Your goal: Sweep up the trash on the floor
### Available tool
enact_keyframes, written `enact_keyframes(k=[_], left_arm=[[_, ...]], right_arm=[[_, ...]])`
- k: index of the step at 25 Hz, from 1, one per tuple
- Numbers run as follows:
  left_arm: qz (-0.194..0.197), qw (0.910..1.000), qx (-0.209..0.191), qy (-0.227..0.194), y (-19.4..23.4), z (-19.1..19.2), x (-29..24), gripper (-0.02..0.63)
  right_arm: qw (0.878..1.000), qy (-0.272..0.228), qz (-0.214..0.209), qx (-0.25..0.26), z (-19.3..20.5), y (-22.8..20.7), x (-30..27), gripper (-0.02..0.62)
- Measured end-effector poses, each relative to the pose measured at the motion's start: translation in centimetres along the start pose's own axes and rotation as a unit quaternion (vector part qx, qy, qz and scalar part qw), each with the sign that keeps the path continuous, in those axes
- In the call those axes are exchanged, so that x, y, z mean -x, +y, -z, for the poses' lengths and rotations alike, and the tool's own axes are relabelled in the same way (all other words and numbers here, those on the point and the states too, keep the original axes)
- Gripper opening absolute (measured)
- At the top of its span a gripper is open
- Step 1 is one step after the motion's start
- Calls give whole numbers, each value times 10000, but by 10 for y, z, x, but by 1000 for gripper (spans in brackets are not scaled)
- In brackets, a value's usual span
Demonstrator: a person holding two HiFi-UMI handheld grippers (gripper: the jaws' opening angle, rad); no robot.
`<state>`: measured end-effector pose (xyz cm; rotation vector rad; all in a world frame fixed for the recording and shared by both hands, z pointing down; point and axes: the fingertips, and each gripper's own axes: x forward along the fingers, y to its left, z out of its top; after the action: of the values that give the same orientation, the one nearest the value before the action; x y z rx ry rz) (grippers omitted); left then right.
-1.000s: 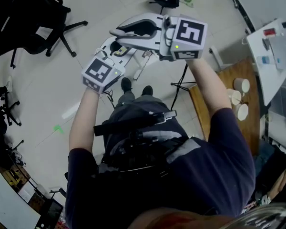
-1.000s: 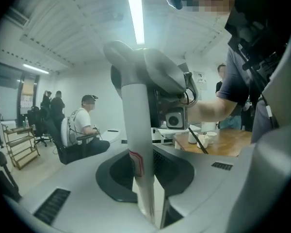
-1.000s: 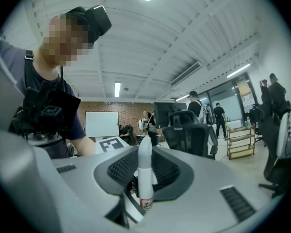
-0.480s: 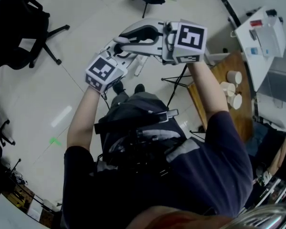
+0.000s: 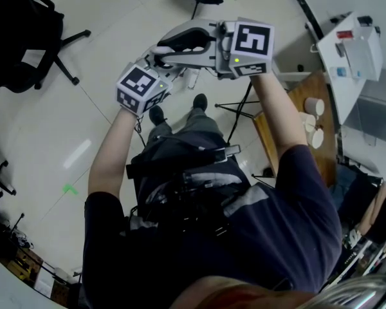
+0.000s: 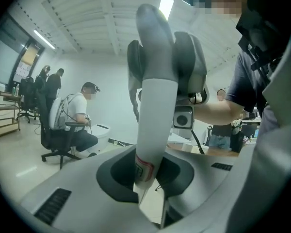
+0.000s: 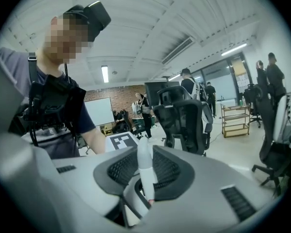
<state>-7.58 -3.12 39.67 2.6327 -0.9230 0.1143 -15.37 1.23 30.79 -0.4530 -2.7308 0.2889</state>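
Trash: the only candidate in view is a small green scrap point(image 5: 69, 188) on the pale floor point(image 5: 71, 127), lower left in the head view. It's well apart from both tongs, off to the person's left, and too small to say what it is. Left tongs point(image 6: 146, 171) have just been closing a little and are clamped on a white handle point(image 6: 155, 110) with a red label near the pads. That handle rises from between the jaws to a rounded end. Right tongs point(image 7: 143, 178) are partly closed on a slim white shaft point(image 7: 143, 164), also red at the base. Can't tell if these are one tool or two, and no broom head or dustpan shows in any view. Both tongs are held up in front of the chest, close together, above the person's shoes point(image 5: 198, 102). Judged step: carrying the sweeping gear toward the trash, sweep not yet begun. To do it well, keep both grips firm so the handles don't twist in the pads, and turn left toward the scrap. Get the working end flat on the floor before pulling, then use short strokes toward the pan. Watch the office chair point(image 5: 32, 31) base and the black stand point(image 5: 241, 111) by the feet, where a handle could snag.
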Motion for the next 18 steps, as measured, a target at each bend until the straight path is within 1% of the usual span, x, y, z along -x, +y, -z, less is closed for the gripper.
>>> enact_keyframes(k=[5,10,14,18], left_arm=[[-236,9996,165,15,4,10,-19,58],[-578,9980,238,68,10,24,-52,58],[-870,9956,295,161,14,38,-70,58],[-1166,9926,331,113,22,49,-87,58]], right_arm=[[9997,38,-235,-40,16,-9,12,104],[9988,-32,-464,-127,40,-23,40,104],[9978,33,-653,-130,60,-28,51,106],[9976,-107,-646,-222,72,-38,63,107]])
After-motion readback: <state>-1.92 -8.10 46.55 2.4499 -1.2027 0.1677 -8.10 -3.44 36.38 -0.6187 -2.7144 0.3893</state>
